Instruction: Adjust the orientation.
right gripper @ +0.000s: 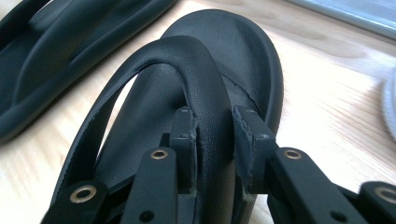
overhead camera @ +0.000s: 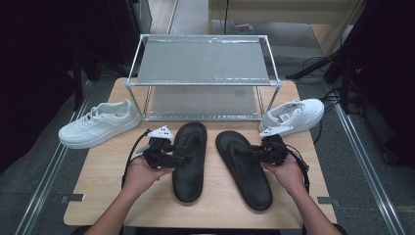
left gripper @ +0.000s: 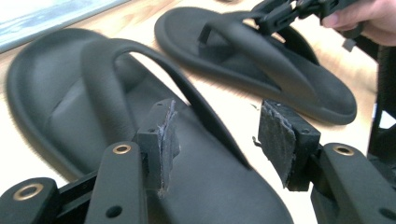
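- Right gripper (right gripper: 212,140): pinched on strap of right sandal (overhead camera: 243,169), lower right of centre on worktop (overhead camera: 98,196).
- Left gripper (left gripper: 217,140): wide apart, holding nothing, straddling strap of left sandal (overhead camera: 190,161).
- Both sandals' long axes running toward rack (overhead camera: 203,81), just beyond toes.
- Rack shelves bare; white sneakers (overhead camera: 100,123) flanking it.

Right gripper (right gripper: 214,140): jaws set on either side of the strap of a black sandal (right gripper: 243,60) on a wooden tabletop (right gripper: 336,107); second black sandal (right gripper: 60,56) alongside.
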Tool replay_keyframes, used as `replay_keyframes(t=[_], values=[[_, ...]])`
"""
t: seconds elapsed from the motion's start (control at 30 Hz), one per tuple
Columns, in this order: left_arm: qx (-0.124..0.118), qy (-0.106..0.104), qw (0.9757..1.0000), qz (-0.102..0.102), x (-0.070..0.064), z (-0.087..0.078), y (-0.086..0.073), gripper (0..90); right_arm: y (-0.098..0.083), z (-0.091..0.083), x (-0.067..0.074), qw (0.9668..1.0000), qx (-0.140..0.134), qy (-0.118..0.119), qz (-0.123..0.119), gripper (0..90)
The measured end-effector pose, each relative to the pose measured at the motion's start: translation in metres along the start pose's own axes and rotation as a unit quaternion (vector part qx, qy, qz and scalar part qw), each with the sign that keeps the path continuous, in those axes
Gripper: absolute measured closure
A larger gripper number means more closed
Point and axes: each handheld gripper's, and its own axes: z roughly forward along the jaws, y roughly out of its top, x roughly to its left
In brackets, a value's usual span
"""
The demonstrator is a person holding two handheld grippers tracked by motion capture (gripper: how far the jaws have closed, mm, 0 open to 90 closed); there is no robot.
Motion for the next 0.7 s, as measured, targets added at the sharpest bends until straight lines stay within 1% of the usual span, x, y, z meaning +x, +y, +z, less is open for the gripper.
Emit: replay_keyframes(t=[0.03, 0.07, 0.1, 0.2, 0.27, 0.33, 0.4, 0.43, 0.5, 0.53, 0.57, 0.63, 0.67, 0.7], values=[[-0.002, -0.001, 1.0, -0.002, 0.002, -0.001, -0.001, 47.3, 0.001, 0.0, 0.0, 0.9999, -0.001, -0.008, 0.011, 71.9], [-0.005, 0.003, 1.0, -0.004, 0.003, -0.002, -0.001, 47.3, 0.002, 0.0, 0.0, 0.9997, -0.004, -0.015, 0.017, 71.9], [-0.01, 0.004, 0.9999, -0.005, 0.004, -0.003, -0.001, 47.6, 0.002, 0.001, 0.0, 0.9996, -0.006, -0.019, 0.021, 71.9], [-0.013, 0.008, 0.9998, -0.008, 0.009, -0.005, -0.002, 48.0, 0.005, 0.005, 0.0, 0.9987, -0.01, -0.031, 0.039, 71.8], [-0.012, 0.009, 0.9999, -0.006, 0.011, -0.005, -0.002, 48.2, 0.007, 0.009, 0.0, 0.9984, -0.011, -0.032, 0.046, 71.6], [-0.009, 0.014, 0.9999, -0.003, 0.014, -0.005, -0.004, 48.8, 0.009, 0.011, -0.001, 0.9979, -0.018, -0.032, 0.054, 70.3], [-0.008, 0.017, 0.9998, -0.006, 0.018, -0.006, -0.004, 49.0, 0.009, 0.012, -0.002, 0.9975, -0.025, -0.026, 0.061, 65.6], [-0.008, 0.018, 0.9998, -0.008, 0.019, -0.007, -0.005, 49.1, 0.009, 0.01, -0.003, 0.9971, -0.032, -0.016, 0.067, 61.4], [-0.014, 0.019, 0.9997, -0.009, 0.021, -0.01, -0.005, 49.1, 0.01, 0.004, -0.003, 0.9967, -0.047, -0.01, 0.066, 58.8], [-0.016, 0.021, 0.9996, -0.009, 0.022, -0.012, -0.005, 49.4, 0.01, -0.001, -0.002, 0.9963, -0.056, -0.007, 0.065, 59.1], [-0.015, 0.018, 0.9997, -0.009, 0.024, -0.014, -0.005, 49.9, 0.009, -0.006, -0.001, 0.9961, -0.065, -0.005, 0.06, 60.3], [-0.012, 0.02, 0.9997, -0.012, 0.028, -0.017, -0.006, 53.5, 0.007, -0.017, 0.001, 0.9956, -0.079, -0.002, 0.051, 66.5], [-0.01, 0.023, 0.9996, -0.013, 0.03, -0.019, -0.006, 56.7, 0.005, -0.021, 0.002, 0.9955, -0.083, -0.002, 0.046, 71.6], [-0.008, 0.021, 0.9996, -0.016, 0.034, -0.021, -0.007, 62.6, 0.002, -0.026, 0.003, 0.9954, -0.086, -0.004, 0.042, 76.4]])
